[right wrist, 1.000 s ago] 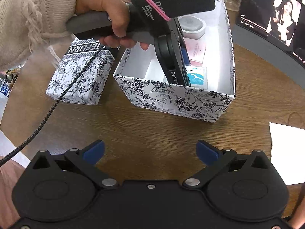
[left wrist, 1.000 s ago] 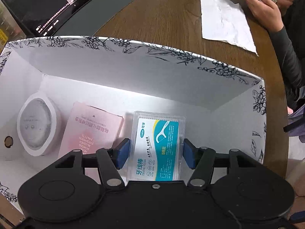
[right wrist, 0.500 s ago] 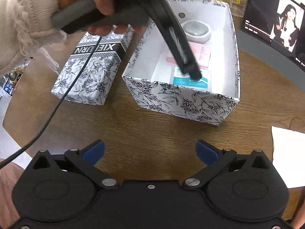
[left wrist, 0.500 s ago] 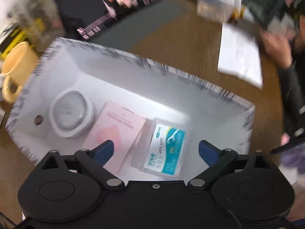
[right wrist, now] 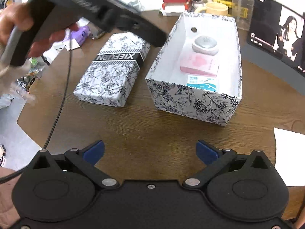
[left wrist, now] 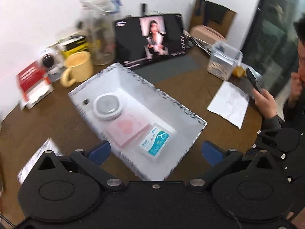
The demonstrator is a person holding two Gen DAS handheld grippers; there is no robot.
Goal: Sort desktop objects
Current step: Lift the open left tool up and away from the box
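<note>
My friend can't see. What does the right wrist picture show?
An open floral box on a wooden table holds a round white case, a pink booklet and a floss pack. Its lid lies alongside; the right gripper is open, empty.

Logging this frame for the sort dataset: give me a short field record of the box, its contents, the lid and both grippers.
container: open floral-print cardboard box on brown wooden table
contents: round white-rimmed grey case, pink flat carton, teal-labelled floss pick pack
lid: floral-print lid, on the table beside the box
left gripper: open, empty, above the box
right gripper: open, empty, over bare table
</note>
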